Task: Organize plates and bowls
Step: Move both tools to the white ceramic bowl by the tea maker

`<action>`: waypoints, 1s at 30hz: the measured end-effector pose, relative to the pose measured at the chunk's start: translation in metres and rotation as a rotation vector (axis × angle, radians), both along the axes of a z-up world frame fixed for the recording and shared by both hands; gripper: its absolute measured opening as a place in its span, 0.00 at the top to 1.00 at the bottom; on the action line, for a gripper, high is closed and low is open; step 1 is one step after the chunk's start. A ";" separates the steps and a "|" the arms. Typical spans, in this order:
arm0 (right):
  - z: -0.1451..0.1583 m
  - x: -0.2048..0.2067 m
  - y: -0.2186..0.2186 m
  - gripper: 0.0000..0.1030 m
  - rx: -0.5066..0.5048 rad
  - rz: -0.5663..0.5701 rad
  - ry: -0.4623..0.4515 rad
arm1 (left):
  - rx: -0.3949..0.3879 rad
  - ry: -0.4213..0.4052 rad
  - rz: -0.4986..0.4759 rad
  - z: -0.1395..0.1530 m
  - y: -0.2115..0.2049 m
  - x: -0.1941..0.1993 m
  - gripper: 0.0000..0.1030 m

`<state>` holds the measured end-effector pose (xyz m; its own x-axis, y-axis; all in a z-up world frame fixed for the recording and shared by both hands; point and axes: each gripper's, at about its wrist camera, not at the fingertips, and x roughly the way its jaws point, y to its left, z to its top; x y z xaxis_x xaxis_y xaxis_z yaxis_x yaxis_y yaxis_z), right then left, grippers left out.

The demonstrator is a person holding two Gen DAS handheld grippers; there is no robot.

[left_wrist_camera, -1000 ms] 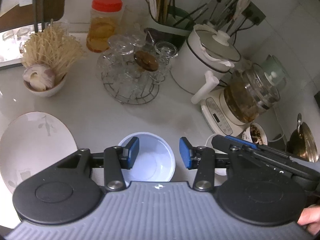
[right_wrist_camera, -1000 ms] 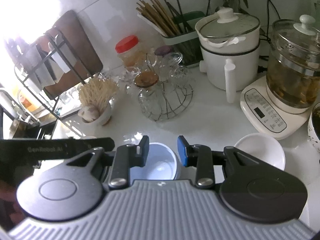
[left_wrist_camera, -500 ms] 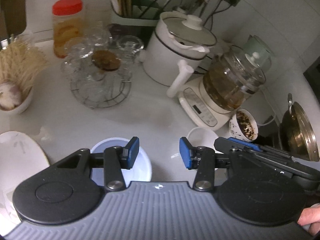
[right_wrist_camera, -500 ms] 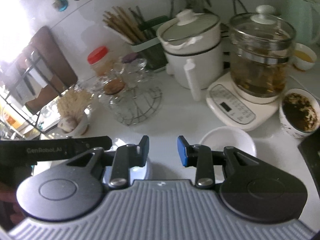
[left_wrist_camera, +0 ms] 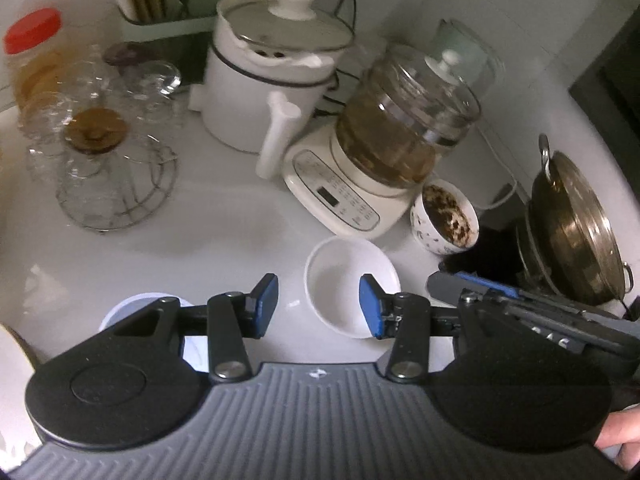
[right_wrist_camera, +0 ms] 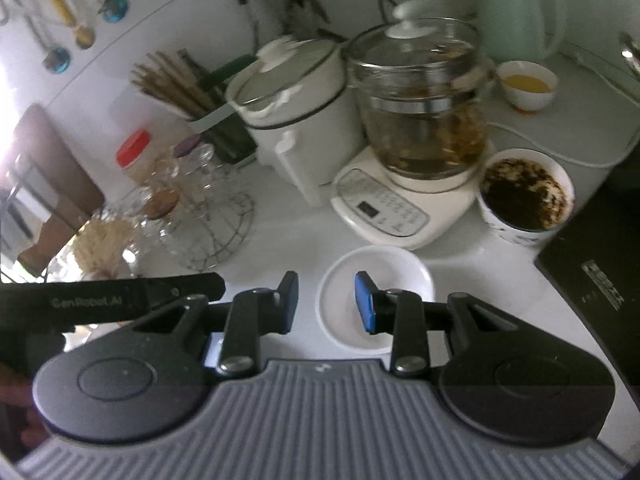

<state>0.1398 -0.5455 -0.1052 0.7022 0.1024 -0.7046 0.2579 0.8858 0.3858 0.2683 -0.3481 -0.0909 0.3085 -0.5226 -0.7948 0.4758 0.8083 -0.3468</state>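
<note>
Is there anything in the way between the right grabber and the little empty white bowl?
Nothing visible. The right gripper is open and the small empty white bowl sits on the white counter just ahead, one blue-padded finger already over it. The white kettle base stands behind the bowl.

Left wrist view was dim and cool-toned, with soft glare patches on the countertop (left_wrist_camera: 224, 232) and motion blur over the red-lidded jar (left_wrist_camera: 34, 56). Right wrist view was brighter: strong daylight entered from the left edge, overexposing it (detail lost there). The glass kettle (right_wrist_camera: 424, 100) was smeared. Fisheye curvature bent both views' edges.
</note>
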 end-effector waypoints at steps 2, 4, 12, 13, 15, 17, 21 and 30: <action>-0.003 -0.003 -0.008 0.66 0.006 -0.039 0.008 | 0.014 0.010 -0.015 -0.005 -0.007 0.002 0.51; -0.007 -0.003 -0.014 0.66 0.024 -0.072 0.027 | 0.019 0.033 -0.022 -0.011 -0.013 0.004 0.49; -0.029 0.001 -0.027 0.66 0.056 -0.120 0.092 | 0.052 0.092 -0.004 -0.036 -0.023 0.015 0.47; -0.034 0.001 -0.030 0.63 0.065 -0.129 0.104 | 0.053 0.100 -0.001 -0.039 -0.024 0.017 0.47; -0.044 0.002 -0.033 0.60 0.079 -0.140 0.126 | 0.062 0.115 -0.001 -0.047 -0.029 0.021 0.47; -0.054 0.004 -0.036 0.60 0.086 -0.154 0.156 | 0.077 0.124 0.001 -0.056 -0.035 0.025 0.47; -0.072 0.009 -0.041 0.60 0.103 -0.157 0.189 | 0.081 0.145 0.003 -0.076 -0.042 0.034 0.47; -0.097 0.021 -0.044 0.59 0.116 -0.181 0.201 | 0.051 0.153 0.040 -0.105 -0.062 0.038 0.47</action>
<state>0.1603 -0.5893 -0.2019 0.5636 0.0757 -0.8226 0.4896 0.7714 0.4064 0.3061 -0.4103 -0.1957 0.2010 -0.4704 -0.8593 0.3877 0.8437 -0.3712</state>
